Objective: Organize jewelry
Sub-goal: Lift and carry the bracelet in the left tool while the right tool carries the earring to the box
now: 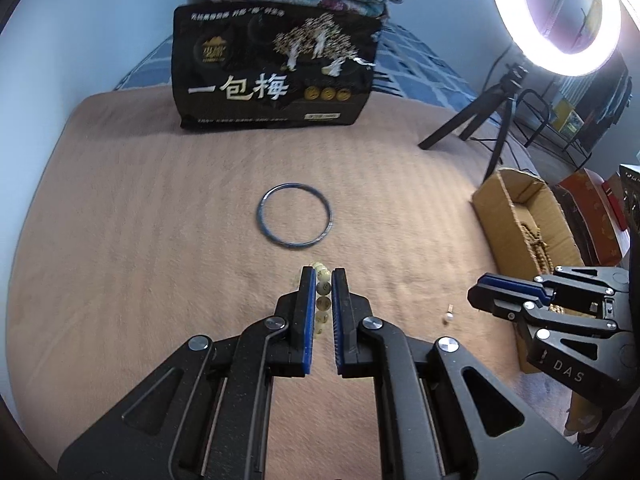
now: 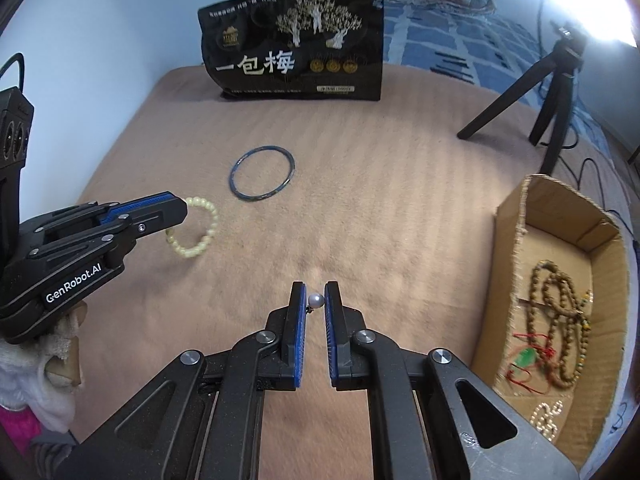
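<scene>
Both grippers, left gripper and right gripper, were built of black linkages with silver rivets and blue-ribbed pads; white lettering was noted. A white glove was worn.

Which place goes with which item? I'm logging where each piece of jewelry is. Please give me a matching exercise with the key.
Items:
1. pale bead bracelet
2. pearl earring
3. blue bangle
4. brown bead necklace

Places:
A. lying in the cardboard box
B. held in the right tongs
C. lying flat on the blanket
D. held in the left tongs

Pairs: 1-D, 2-B, 3-C, 4-A
</scene>
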Motion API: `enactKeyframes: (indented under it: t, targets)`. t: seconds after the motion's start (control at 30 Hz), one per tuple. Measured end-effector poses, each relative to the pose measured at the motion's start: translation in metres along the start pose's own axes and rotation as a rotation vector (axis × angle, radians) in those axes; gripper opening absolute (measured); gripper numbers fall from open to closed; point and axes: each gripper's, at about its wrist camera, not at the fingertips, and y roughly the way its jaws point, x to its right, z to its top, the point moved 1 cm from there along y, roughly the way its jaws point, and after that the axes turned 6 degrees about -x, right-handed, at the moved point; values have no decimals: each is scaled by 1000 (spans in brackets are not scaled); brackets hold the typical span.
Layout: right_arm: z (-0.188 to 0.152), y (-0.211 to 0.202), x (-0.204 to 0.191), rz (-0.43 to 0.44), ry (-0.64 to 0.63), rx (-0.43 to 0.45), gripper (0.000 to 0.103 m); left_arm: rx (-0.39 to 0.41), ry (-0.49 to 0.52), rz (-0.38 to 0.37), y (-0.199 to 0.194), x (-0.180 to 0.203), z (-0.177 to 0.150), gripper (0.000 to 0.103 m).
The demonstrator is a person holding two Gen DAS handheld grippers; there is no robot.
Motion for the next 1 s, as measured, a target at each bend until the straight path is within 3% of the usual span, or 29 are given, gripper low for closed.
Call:
enactKeyframes:
  t: [0.57, 1.0]
  targets:
    - [-48, -61, 66, 8, 116, 75, 8, 47, 71, -96, -45, 77, -16, 6]
    - [-74, -91, 140, -25, 236, 134, 8, 44, 165, -197, -43, 159, -21, 6]
